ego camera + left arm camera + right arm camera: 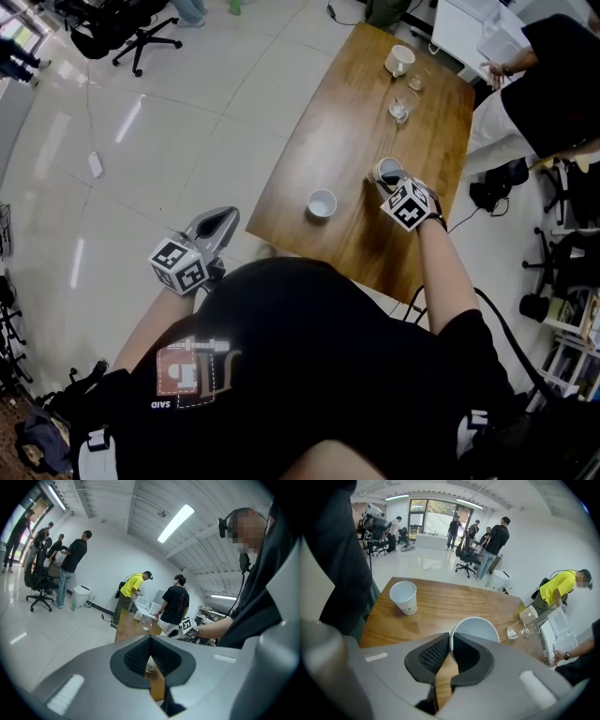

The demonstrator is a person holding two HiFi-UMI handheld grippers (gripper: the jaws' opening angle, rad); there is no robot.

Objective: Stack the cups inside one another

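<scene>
Nothing was stacked yet: the right tongs point(450, 641) clamped the right cup point(476, 627) by its rim, while the left cup point(404, 597) stood apart on the desk point(356, 94). The left tongs point(223, 219) were together and empty.

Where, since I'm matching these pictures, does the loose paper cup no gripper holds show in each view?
Head view: loose cup mid-table, left of the right gripper.
Left gripper view: loose cup low centre, through the jaw gap.
Right gripper view: loose cup upper left.
Shared landmark: the wooden table.
</scene>
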